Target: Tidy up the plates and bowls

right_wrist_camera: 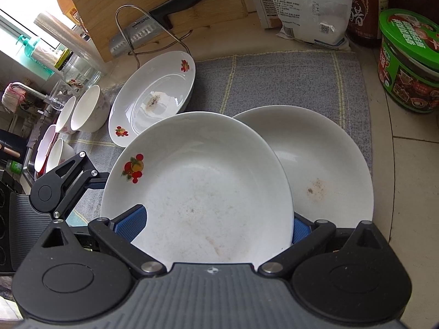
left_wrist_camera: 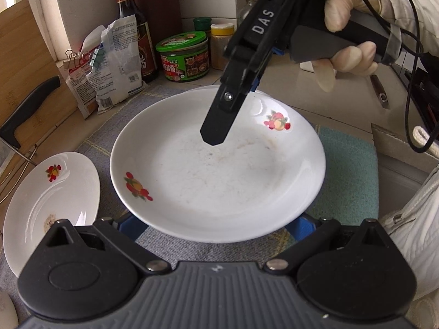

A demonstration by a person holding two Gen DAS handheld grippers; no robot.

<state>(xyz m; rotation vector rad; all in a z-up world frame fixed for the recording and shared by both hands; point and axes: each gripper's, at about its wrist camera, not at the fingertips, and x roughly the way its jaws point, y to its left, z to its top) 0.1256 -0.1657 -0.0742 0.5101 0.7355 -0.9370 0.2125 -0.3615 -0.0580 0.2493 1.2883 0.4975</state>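
I am holding a fruit-printed plate (right_wrist_camera: 200,181) between my two tongs, and it is tilting above the grey cloth (right_wrist_camera: 274,82). My right gripper (right_wrist_camera: 216,230) is gripping its near rim: one blue pad (right_wrist_camera: 133,223) is pressing on the top face of the plate, and the other pad is showing just behind the edge on the other side. In the left wrist view the same plate (left_wrist_camera: 216,170) is filling the space in front of my left gripper (left_wrist_camera: 216,227). The blue pads of this one are sitting low at both sides under the rim, but the plate is hiding them, so I cannot tell if they are closing on it or only standing wide around it.

A plain plate (right_wrist_camera: 323,164) is lying on the cloth partly under the held one. A second fruit plate (right_wrist_camera: 156,96) is lying just beside, further to the left, with a brown stain in the middle. Some bowls (right_wrist_camera: 87,109) are standing on their sides near it, at the cloth's edge.
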